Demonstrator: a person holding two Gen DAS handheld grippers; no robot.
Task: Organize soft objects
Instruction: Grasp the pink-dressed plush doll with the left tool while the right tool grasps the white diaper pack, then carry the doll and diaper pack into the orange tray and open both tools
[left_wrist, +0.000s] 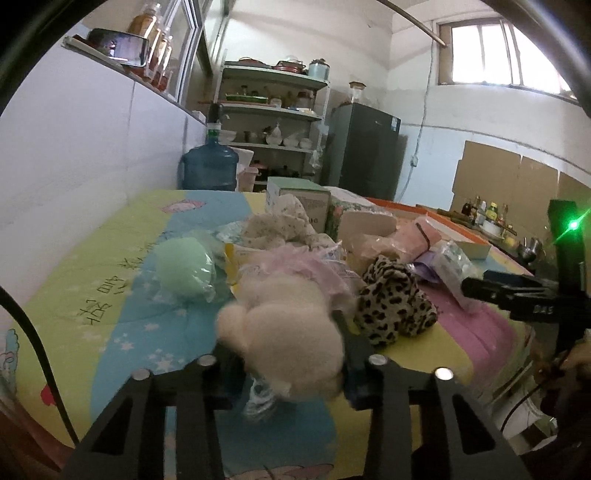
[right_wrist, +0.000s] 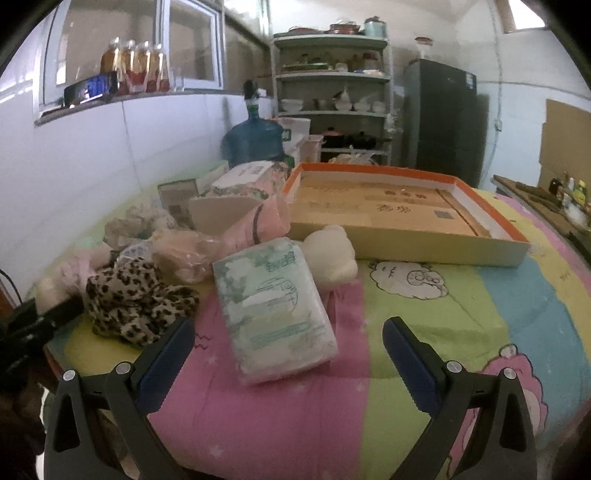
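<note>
My left gripper (left_wrist: 291, 354) is clamped on a cream plush toy (left_wrist: 291, 328) at the near edge of the quilt-covered counter (right_wrist: 461, 314). My right gripper (right_wrist: 288, 339) stands wide apart around a tissue pack (right_wrist: 273, 306), not touching it.

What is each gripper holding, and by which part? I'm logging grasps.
The left gripper is shut on the cream plush toy, at its near, rounded end. The right gripper holds nothing; its jaws stand open.

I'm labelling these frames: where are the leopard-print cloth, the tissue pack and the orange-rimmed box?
leopard-print cloth (left_wrist: 395, 299): left wrist view, its bunched middle.
tissue pack (right_wrist: 275, 306): right wrist view, its printed face.
orange-rimmed box (right_wrist: 439, 247): right wrist view, its near wall.
</note>
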